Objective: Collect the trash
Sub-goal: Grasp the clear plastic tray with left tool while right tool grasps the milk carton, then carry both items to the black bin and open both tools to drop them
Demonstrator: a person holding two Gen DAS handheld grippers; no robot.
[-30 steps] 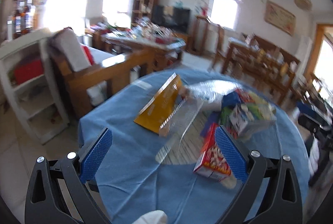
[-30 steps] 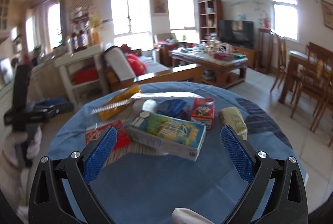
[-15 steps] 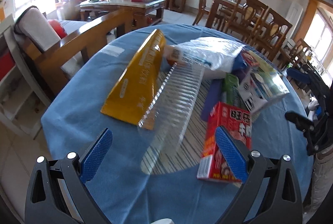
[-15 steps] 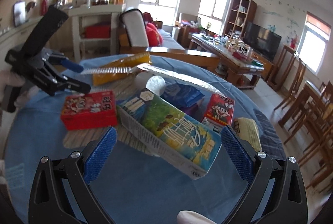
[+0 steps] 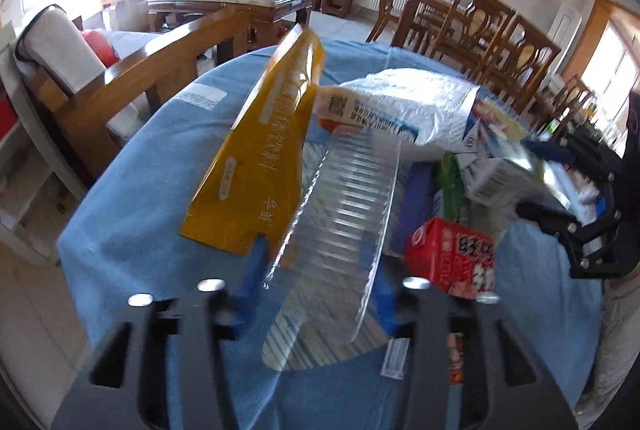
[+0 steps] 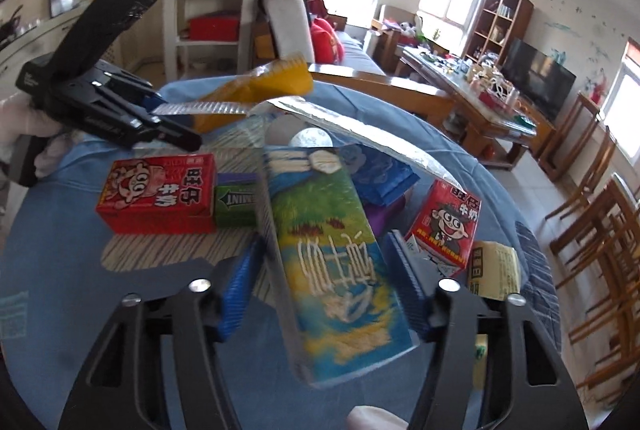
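The left gripper is closing its blue-padded jaws around a clear ribbed plastic tray, its near end between the fingers. The right gripper is closing around a green-and-blue milk carton lying lengthwise between its fingers; contact is unclear.

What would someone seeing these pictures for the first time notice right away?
A heap of packaging on the blue tablecloth: the tall green-and-blue carton lies between the closing jaws of the right gripper. Across the pile, the left gripper is closing around a clear ribbed plastic tray, beside a long yellow box. A red milk box lies left of the carton.
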